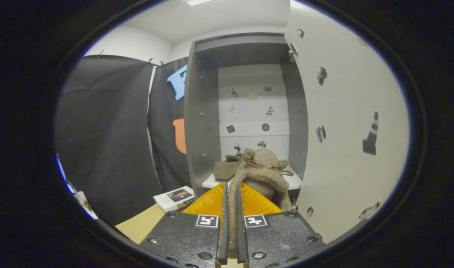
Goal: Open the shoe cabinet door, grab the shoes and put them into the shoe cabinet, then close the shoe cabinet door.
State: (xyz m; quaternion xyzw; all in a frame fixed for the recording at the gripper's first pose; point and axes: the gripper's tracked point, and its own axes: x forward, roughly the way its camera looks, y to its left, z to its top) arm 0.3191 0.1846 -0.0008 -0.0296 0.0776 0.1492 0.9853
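No legible words, brands or numbers anywhere; only two square black-and-white coded markers on the hand-held gripper, whose fingers clamp the fuzzy shoe, and small dark stickers on the shoe cabinet door, too small to read

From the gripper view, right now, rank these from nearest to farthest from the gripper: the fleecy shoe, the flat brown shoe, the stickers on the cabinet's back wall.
The gripper is shut on the fleecy shoe.
1. Fleecy shoe, pinched between the fingers, reaching onto the shelf.
2. Flat brown shoe, on the shelf beyond, to the left.
3. Stickers, on the back wall, farthest.
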